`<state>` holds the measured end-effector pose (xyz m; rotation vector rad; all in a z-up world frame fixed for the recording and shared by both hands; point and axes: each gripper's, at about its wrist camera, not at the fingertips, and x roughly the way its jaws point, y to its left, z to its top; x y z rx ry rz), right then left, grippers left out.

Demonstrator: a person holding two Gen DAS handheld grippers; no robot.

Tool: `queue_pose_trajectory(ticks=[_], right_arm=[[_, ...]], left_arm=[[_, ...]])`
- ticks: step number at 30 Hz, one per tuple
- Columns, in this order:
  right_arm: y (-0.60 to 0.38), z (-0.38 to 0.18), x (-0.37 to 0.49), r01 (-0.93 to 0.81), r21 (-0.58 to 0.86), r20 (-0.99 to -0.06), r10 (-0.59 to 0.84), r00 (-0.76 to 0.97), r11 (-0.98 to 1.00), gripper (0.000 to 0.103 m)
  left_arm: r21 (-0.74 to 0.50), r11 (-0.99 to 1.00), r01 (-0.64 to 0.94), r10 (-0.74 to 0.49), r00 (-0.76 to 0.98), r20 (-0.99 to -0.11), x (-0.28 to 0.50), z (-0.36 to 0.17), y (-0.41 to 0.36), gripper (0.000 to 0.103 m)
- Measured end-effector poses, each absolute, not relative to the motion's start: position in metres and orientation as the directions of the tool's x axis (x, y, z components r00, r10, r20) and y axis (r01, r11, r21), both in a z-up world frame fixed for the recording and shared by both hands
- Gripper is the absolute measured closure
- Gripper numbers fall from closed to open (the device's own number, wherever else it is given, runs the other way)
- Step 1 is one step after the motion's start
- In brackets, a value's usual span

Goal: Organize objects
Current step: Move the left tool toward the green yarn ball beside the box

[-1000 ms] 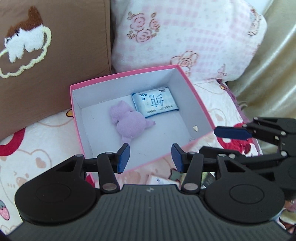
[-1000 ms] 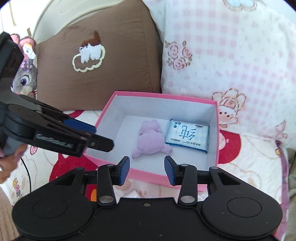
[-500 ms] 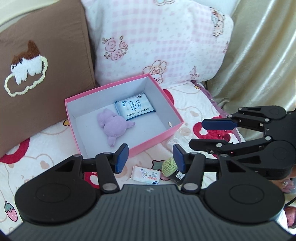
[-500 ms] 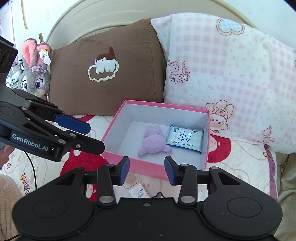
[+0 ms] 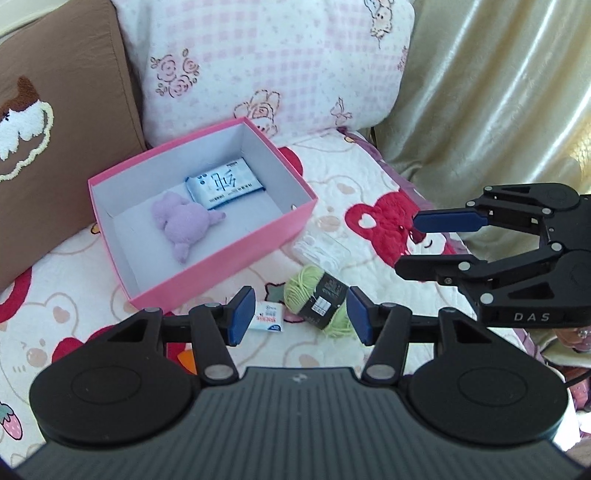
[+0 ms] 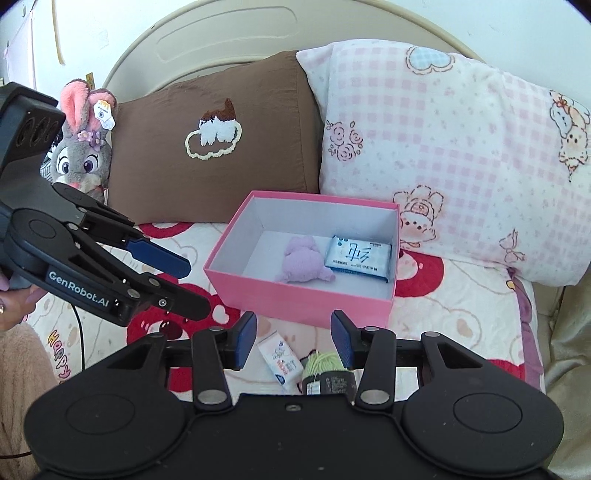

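- The left tongs [image 5: 299,314] are spread with nothing between the pads. Past their tips, just in front of the pink box [image 5: 221,266], lie a ball of green yarn [image 5: 317,299] and a small white tissue packet [image 5: 269,317].
- The right tongs [image 6: 293,339] are easing apart, also with nothing between the pads, and hang over the same two items on the near side of the box.
- Risk, as I judge it: both tongs face the same small patch in front of the box, so they could knock into each other if both reach at once.
- The yarn is round and soft; a shallow pinch could slip off the strands or roll it away from the box, and a loose end might snag.
- The tissue packet lies flat on soft bedding, so the pads could push it down into the quilt or catch a fold of fabric instead.
- A clear plastic item [image 5: 321,251] lies beside the box's right corner; it is hard to make out against the quilt and easy to miss or crush.
- A bump against the light box wall could shift it on the soft quilt.
- Inside the box already lie a purple plush toy [image 5: 181,225] and a blue-and-white tissue pack [image 5: 223,182], side by side.
- The surface is a bed with a white quilt [image 5: 351,177] printed with red bears.
- Behind the box lean a brown pillow [image 6: 214,125] and a pink checked pillow [image 6: 443,140].
- Left of the brown pillow sits a grey stuffed rabbit [image 6: 83,155], with a cream headboard [image 6: 221,33] behind; a beige curtain [image 5: 480,92] hangs to the box's right.
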<state>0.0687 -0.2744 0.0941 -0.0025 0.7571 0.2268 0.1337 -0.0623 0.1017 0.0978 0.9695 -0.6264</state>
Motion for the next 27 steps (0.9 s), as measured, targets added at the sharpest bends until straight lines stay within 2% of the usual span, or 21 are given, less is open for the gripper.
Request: queue_pose_trajectory(ticks=[6,9,12,15,20,27], right_arm=[[-0.283,0.078,0.049,-0.212,0.092,-0.688,0.216,0.693,0.973,0.052],[-0.287,0.068,0.040,-0.221,0.106,-0.692,0.231,0.683,0.970,0.048],[-0.288,0.055,0.031,-0.235,0.094,-0.690,0.234,0.685,0.967,0.041],[-0.291,0.043,0.028,-0.232,0.106,-0.675,0.241,0.697,0.967,0.029],[-0.294,0.020,0.029,-0.234,0.115,-0.671,0.249,0.698,0.965,0.016],[-0.298,-0.014,0.043,-0.164,0.142,-0.689,0.217,0.692,0.976,0.014]], left_arm=[[-0.178,0.806,0.564,-0.452,0.393,-0.801,0.122,0.085,-0.075,0.049],[-0.153,0.821,0.549,-0.423,0.407,-0.810,0.119,0.071,-0.087,0.049],[-0.160,0.817,0.554,-0.417,0.377,-0.827,0.118,0.055,-0.101,0.049],[-0.185,0.812,0.554,-0.427,0.347,-0.835,0.120,0.042,-0.110,0.048],[-0.193,0.805,0.562,-0.429,0.325,-0.843,0.124,0.023,-0.120,0.043],[-0.214,0.790,0.574,-0.458,0.322,-0.829,0.134,-0.003,-0.127,0.030]])
